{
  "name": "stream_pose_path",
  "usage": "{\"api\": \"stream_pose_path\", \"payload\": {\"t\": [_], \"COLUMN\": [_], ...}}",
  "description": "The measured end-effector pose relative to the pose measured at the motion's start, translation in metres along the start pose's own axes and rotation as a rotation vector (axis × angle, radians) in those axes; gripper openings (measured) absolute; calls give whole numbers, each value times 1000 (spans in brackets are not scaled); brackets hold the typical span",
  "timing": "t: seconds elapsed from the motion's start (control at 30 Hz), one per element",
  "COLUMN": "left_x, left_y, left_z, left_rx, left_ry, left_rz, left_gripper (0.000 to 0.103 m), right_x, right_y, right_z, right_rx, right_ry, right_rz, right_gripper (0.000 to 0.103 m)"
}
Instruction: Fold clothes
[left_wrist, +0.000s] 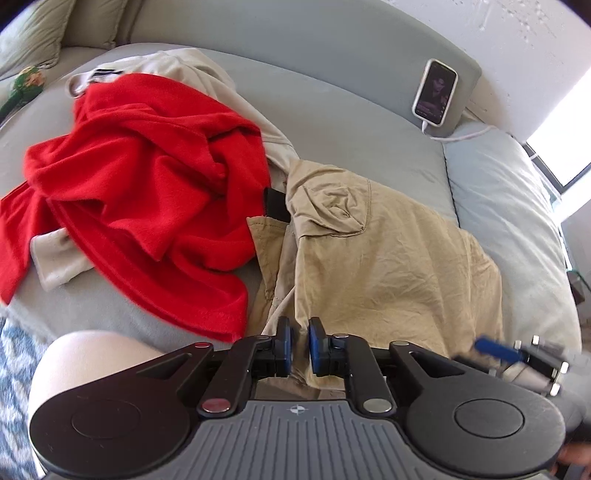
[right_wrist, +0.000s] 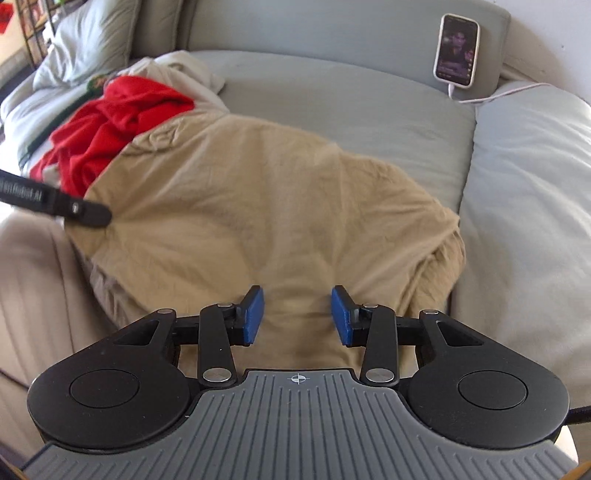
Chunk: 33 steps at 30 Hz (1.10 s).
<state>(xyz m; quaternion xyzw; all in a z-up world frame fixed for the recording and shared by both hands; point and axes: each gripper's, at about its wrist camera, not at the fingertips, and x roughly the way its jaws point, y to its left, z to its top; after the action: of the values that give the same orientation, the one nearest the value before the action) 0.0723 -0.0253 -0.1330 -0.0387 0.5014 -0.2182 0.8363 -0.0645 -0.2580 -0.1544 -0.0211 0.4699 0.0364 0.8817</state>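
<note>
Khaki, wrinkled cotton trousers (right_wrist: 266, 206) lie spread over the grey fabric sofa (right_wrist: 332, 96), covering the middle of the seat cushion and reaching down to its front edge, with one side bunched into folds near the pale cushion at the right. Behind them, toward the back left corner of the seat, a crumpled red fleece garment (left_wrist: 140, 184) lies partly over a beige garment (left_wrist: 192, 70). A white-cased phone (right_wrist: 457, 50) leans against the sofa back at the right, its cable trailing along the cushion.

The left gripper (left_wrist: 297, 347) hangs over the trousers at the front edge of the seat with its blue pads only a narrow gap apart; a little cloth may run up between them, but whether they pinch it cannot be told. The right gripper (right_wrist: 297, 317) sits over the near part of the same trousers with its jaws moderately apart and nothing between them, the cloth lying flat below.

By the look of it, the trousers are the piece in hand and are laid out but not yet folded, so this is the start of a fold. The next move seems to call for each gripper to take an edge of the near end, close firmly on it, and carry it over toward the far end, keeping both sides level so the cloth lands square.
</note>
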Motion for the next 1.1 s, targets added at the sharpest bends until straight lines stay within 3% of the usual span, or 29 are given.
{"api": "stream_pose_path", "payload": {"t": [0.07,0.2,0.27,0.37,0.4,0.5,0.6,0.8,0.93,1.1], "left_x": [-17,-32,-28,23,41,77,66,52,55,55], "left_y": [-11,-44,-59,-72,-75,-74,-66,-37,-31,-40], "left_z": [4,22,32,41,41,24,7,-9,-10,-14], "left_rx": [33,157,218,292,312,407,443,350,285,319], "left_ry": [-85,-236,-277,-219,-188,-74,-44,27,31,24], "left_rz": [27,-24,-66,-99,-85,-2,-3,-68,-68,-32], "left_gripper": [19,33,33,26,19,16,16,17,18,18], "right_x": [-10,-16,-14,-13,-14,-16,-29,-54,-27,30], "right_y": [-3,-13,-15,-16,-16,-19,-24,-35,-25,-2], "right_z": [-16,-29,-30,-31,-32,-33,-35,3,54,85], "right_rx": [-18,35,62,65,63,84,112,140,141,23], "right_ry": [13,22,21,19,17,14,16,-107,-161,-158], "right_rz": [-3,26,38,39,40,47,71,68,34,-55], "right_gripper": [42,42,43,44,44,44,44,45,45,40]}}
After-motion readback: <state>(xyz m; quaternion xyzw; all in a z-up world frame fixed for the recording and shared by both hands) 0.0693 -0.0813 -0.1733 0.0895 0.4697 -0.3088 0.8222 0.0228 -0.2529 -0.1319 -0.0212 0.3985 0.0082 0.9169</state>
